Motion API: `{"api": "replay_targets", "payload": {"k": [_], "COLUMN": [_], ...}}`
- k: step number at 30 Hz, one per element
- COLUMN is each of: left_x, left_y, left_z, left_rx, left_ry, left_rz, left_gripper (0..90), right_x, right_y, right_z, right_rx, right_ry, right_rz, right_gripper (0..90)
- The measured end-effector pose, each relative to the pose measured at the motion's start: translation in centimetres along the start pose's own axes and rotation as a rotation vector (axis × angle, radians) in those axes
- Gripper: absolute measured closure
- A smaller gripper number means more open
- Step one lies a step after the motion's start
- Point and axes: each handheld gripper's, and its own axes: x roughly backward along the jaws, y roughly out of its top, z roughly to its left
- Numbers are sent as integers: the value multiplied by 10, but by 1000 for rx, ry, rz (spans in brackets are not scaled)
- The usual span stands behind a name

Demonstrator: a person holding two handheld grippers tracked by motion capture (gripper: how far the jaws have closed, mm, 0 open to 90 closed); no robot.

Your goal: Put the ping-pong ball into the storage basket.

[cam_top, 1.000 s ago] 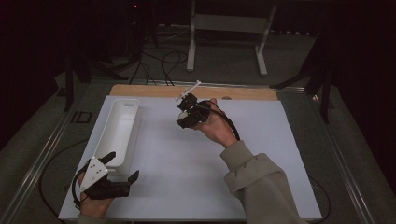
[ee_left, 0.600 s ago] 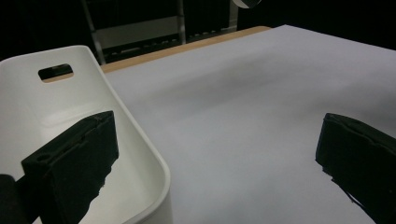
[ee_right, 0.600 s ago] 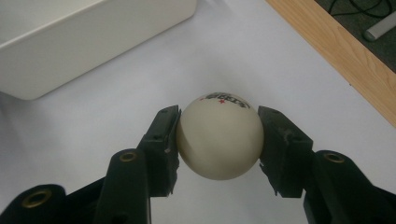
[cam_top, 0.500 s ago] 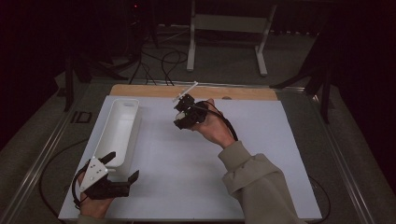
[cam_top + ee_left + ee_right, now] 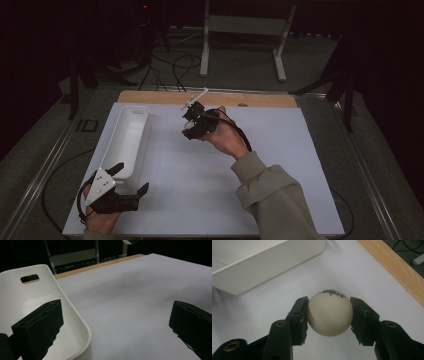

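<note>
A cream-white ball (image 5: 329,313), printed with small dark lettering and a red mark on top, sits clamped between the two black jaws of the right gripper (image 5: 329,315). The pads press on it from either side and it hangs clear above the white sheet (image 5: 362,277) that covers the table. From the high view the right gripper (image 5: 196,121) is held up over the far middle of the sheet, in the person's right hand (image 5: 226,136), with a tan sleeve (image 5: 272,197) running back to the near edge.

Just to that gripper's left lies a long white bin (image 5: 127,140), set lengthwise along the sheet's left side; in the right gripper view its wall (image 5: 262,267) shows beyond the ball, near but apart from it.

The left gripper (image 5: 122,192) rests low at the near left corner, its jaws spread wide apart with nothing between them. One jaw stands over the bin's near end (image 5: 75,322), the other over bare sheet.

A strip of wooden tabletop (image 5: 210,98) shows past the sheet's far edge.
</note>
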Motion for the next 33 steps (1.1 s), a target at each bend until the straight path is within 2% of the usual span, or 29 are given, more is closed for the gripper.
{"api": "replay_targets", "payload": {"k": [33], "left_x": [0], "left_y": [0], "left_z": [1], "left_rx": [2], "left_ry": [1], "left_rz": [0], "left_gripper": [0], "right_x": [-4], "right_y": [12], "right_z": [16], "right_rx": [42], "right_ry": [30], "right_rz": [-20], "right_gripper": [508]}}
